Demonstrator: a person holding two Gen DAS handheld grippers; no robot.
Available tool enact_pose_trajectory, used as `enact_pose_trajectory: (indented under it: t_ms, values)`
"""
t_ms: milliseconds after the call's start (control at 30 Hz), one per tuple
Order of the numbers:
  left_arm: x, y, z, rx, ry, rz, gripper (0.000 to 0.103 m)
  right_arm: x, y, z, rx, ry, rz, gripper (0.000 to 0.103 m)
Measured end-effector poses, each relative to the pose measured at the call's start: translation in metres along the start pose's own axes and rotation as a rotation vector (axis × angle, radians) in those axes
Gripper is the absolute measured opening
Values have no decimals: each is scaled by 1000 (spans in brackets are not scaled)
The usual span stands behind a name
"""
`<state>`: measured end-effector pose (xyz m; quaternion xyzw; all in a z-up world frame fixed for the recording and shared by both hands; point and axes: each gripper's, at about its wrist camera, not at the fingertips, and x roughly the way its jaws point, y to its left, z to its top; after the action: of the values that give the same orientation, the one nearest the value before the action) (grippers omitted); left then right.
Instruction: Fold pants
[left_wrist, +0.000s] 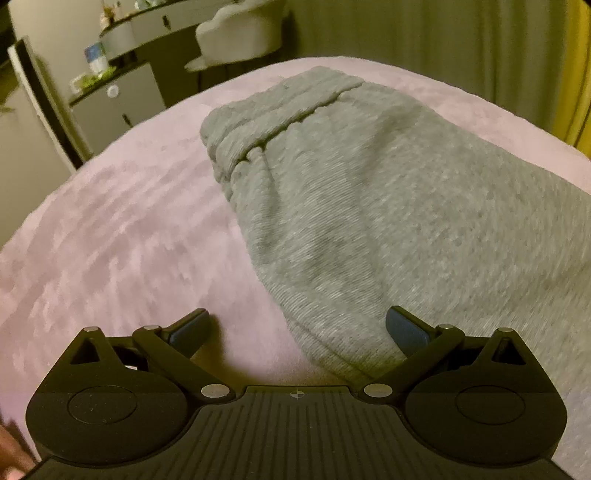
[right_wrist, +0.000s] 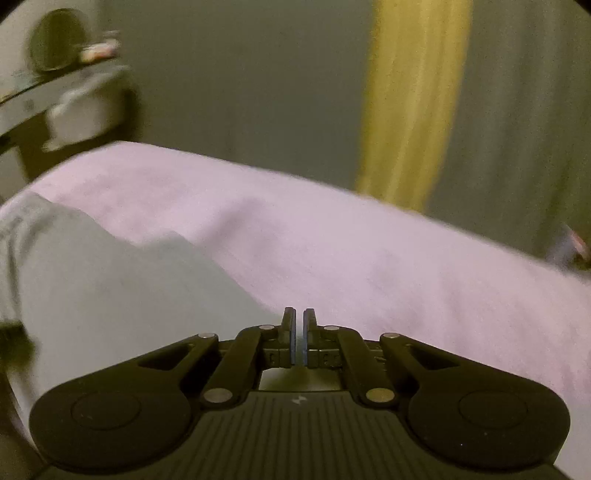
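Note:
Grey sweatpants (left_wrist: 369, 206) lie on a pink bed cover (left_wrist: 118, 229), waistband at the far end. My left gripper (left_wrist: 297, 325) is open, its jaws wide apart just above the near left edge of the pants, with the right pad (left_wrist: 406, 330) over the fabric and the left pad (left_wrist: 190, 328) over the cover. It holds nothing. In the right wrist view the pants (right_wrist: 110, 288) show at the left, blurred. My right gripper (right_wrist: 299, 321) is shut with the pads nearly touching, at the pants' right edge; nothing shows between the pads.
The pink cover (right_wrist: 369, 251) spreads to the right. Beyond the bed stand a white cabinet (left_wrist: 118, 103), a pale chair (left_wrist: 240, 33), grey curtains (left_wrist: 424, 48) and a yellow curtain (right_wrist: 413, 103).

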<state>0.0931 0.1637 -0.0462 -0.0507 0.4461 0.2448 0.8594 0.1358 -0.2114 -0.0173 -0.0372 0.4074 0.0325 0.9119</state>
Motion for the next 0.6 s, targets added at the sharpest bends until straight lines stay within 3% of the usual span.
enact_pose_trajectory:
  t_ms: [100, 267, 433, 600]
  values:
    - [1, 3, 1, -14, 12, -14, 103, -32, -77, -41, 174, 73, -144, 13]
    - [-1, 1, 3, -3, 14, -3, 103, -122, -205, -124, 553, 59, -375, 64]
    - [-2, -4, 5, 29, 12, 13, 103, -180, -273, -207, 808, 60, -506, 65]
    - [1, 4, 7, -6, 33, -21, 103, -192, -302, -267, 1032, 63, -459, 66]
